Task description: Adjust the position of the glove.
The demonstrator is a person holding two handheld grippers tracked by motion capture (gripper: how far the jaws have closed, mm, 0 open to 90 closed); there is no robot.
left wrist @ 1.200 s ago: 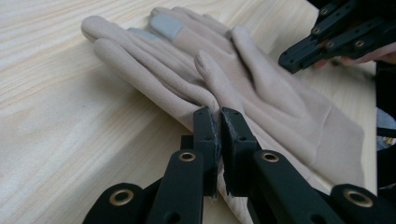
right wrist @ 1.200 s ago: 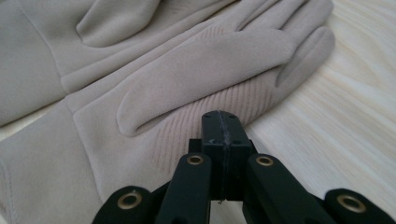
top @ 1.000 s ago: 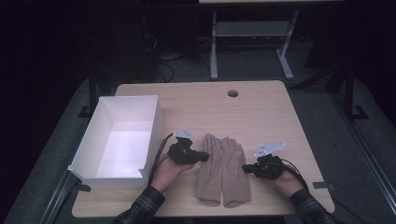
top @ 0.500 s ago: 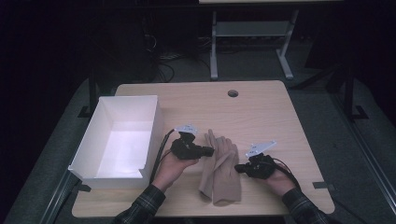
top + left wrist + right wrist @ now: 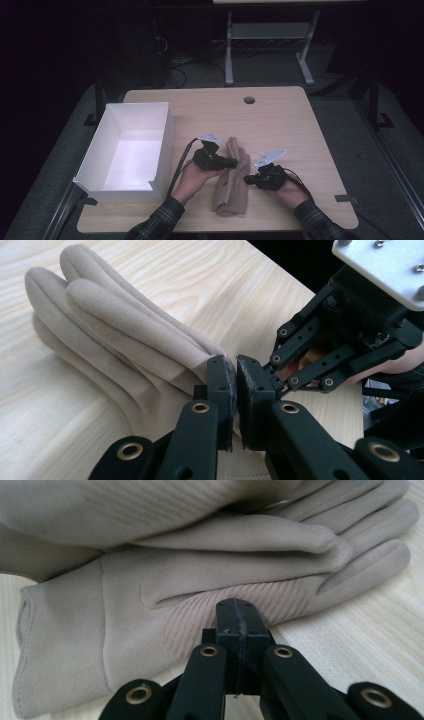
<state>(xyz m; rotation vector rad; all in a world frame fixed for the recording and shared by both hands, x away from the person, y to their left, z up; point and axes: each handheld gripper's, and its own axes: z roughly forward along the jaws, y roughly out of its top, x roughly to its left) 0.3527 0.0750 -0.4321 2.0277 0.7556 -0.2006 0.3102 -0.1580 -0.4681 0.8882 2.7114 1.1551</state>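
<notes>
Two beige gloves lie stacked in a narrow pile [image 5: 231, 186] near the table's front. My left gripper [image 5: 234, 162] comes in from the pile's left and is shut on the upper glove [image 5: 115, 315]. Its jaws [image 5: 235, 372] pinch that glove's edge with only a thin gap between them. In the right gripper view the upper glove [image 5: 125, 510] hangs slightly above the lower glove [image 5: 210, 580], which lies flat on the wood. My right gripper [image 5: 247, 178] is shut, with its closed tips [image 5: 236, 615] against the lower glove's ribbed edge and no fabric between the pads.
An open white box [image 5: 165, 135] stands at the table's left, close to my left forearm. The wooden table [image 5: 300, 130] has a round cable hole [image 5: 249, 100] near its far edge. A metal table frame stands on the dark floor beyond.
The left gripper carried one glove to the right and over the other, so two gloves lying side by side became one pile. The right gripper moved left toward the pile.
</notes>
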